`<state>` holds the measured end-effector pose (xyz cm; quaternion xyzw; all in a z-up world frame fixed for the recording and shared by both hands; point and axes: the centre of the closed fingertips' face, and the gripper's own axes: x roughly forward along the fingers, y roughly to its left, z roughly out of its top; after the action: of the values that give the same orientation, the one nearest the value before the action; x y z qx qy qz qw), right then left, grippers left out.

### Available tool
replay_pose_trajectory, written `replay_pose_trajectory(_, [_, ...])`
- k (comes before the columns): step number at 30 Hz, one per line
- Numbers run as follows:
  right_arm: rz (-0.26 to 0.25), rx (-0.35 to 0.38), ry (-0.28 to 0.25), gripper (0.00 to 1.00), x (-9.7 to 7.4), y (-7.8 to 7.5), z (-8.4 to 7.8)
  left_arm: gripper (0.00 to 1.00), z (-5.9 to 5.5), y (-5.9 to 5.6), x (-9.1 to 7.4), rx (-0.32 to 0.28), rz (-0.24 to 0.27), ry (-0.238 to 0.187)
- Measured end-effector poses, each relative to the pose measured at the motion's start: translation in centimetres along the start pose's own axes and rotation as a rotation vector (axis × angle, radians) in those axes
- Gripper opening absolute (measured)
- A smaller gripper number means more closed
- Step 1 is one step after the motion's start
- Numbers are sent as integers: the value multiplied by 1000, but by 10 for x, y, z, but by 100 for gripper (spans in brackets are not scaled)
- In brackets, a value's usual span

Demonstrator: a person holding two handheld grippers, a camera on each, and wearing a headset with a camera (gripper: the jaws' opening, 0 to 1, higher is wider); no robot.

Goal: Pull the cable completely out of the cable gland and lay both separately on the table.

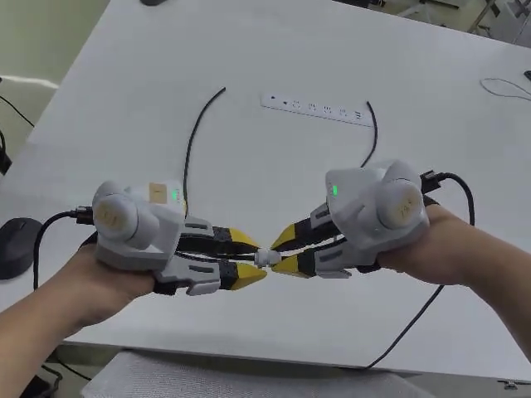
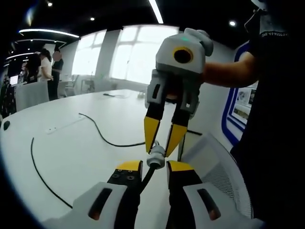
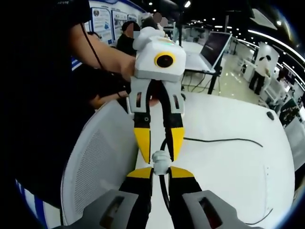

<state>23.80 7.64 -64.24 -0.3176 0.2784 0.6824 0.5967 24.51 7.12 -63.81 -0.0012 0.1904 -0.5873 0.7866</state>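
1. White, rounded housings are seen on the left gripper (image 1: 249,259) and the right gripper (image 1: 280,253), and a small green lamp is lit on each.
2. Black jaw arms are picked out next, capped with yellow wedge tips.
3. A black lead (image 1: 51,219) is plugged into the rear of the left housing, and another into the right.
4. A beige label is stuck on the left housing.
5. A dark, short-sleeved top (image 2: 271,95) is worn, marked with small white lettering.

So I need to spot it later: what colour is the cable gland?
The cable gland is white, best seen in the right gripper view.
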Motion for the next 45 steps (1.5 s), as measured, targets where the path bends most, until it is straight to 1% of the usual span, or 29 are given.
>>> replay_pose_trajectory(2, [-2,-11,-4,6,0,0,1,19,-1,0,1,-8,-6,2])
replay_pose_trajectory(6, [-3,-35,-6,6,0,1,0,17,-3,-1,2,-2,-10,9])
replay_pose_trajectory(8, [-8,-63,-7,6,-1,1,-1,17,-3,-1,3,-4,-14,10])
replay_pose_trajectory(9, [-11,-69,-9,7,-1,1,-2,16,-2,-2,4,3,-20,11])
replay_pose_trajectory(15, [-17,-100,-10,7,-1,3,-4,15,-3,-4,6,17,-20,20])
replay_pose_trajectory(17, [-17,-103,-13,7,-2,4,-5,15,-3,-5,7,1,-20,24])
replay_pose_trajectory(20, [-23,-96,-26,8,-3,4,-5,15,-3,-6,7,8,-20,28])
replay_pose_trajectory(24, [-22,-81,-45,8,-3,6,-5,15,-3,-8,8,-8,-27,39])
replay_pose_trajectory(25, [-20,-68,-50,8,-3,6,-6,15,-3,-8,8,-6,-28,41])
replay_pose_trajectory(26, [-22,-43,-61,8,-4,5,-5,15,-2,-8,8,9,-23,39])
replay_pose_trajectory(27, [-15,-15,-72,8,-4,6,-5,15,-2,-9,9,5,-26,39])
replay_pose_trajectory(28, [-5,30,-87,9,-5,6,-5,15,-1,-9,9,2,-27,37])
replay_pose_trajectory(30, [-9,76,-95,14,-6,3,-6,14,1,-10,10,7,-26,34])
replay_pose_trajectory(31, [5,105,-120,15,-7,3,-6,14,0,-10,11,10,-26,36])
replay_pose_trajectory(32, [10,122,-130,16,-7,3,-6,14,0,-10,11,9,-26,37])
replay_pose_trajectory(33, [16,154,-152,16,-9,1,-7,14,1,-9,11,10,-21,38])
replay_pose_trajectory(34, [22,187,-160,17,-11,-1,-10,14,1,-8,11,12,-13,43])
replay_pose_trajectory(36, [35,198,-170,18,-13,-2,-13,14,2,-8,11,12,-8,44])
replay_pose_trajectory(37, [63,244,-196,17,-15,0,-12,14,2,-7,11,11,-5,45])
replay_pose_trajectory(39, [100,340,-232,17,-18,-1,-13,14,3,-7,11,14,-1,52])
replay_pose_trajectory(40, [116,368,-256,17,-19,-1,-11,14,3,-6,11,13,1,55])
replay_pose_trajectory(42, [156,440,-313,15,-23,-5,-9,14,5,-5,12,18,4,55])
replay_pose_trajectory(43, [200,499,-353,15,-26,-5,-6,14,7,-4,13,16,7,56])
replay_pose_trajectory(44, [228,528,-367,15,-28,-3,-4,14,8,-5,14,11,7,56])
replay_pose_trajectory(45, [236,536,-392,14,-29,-7,-3,14,10,-6,16,8,7,56])
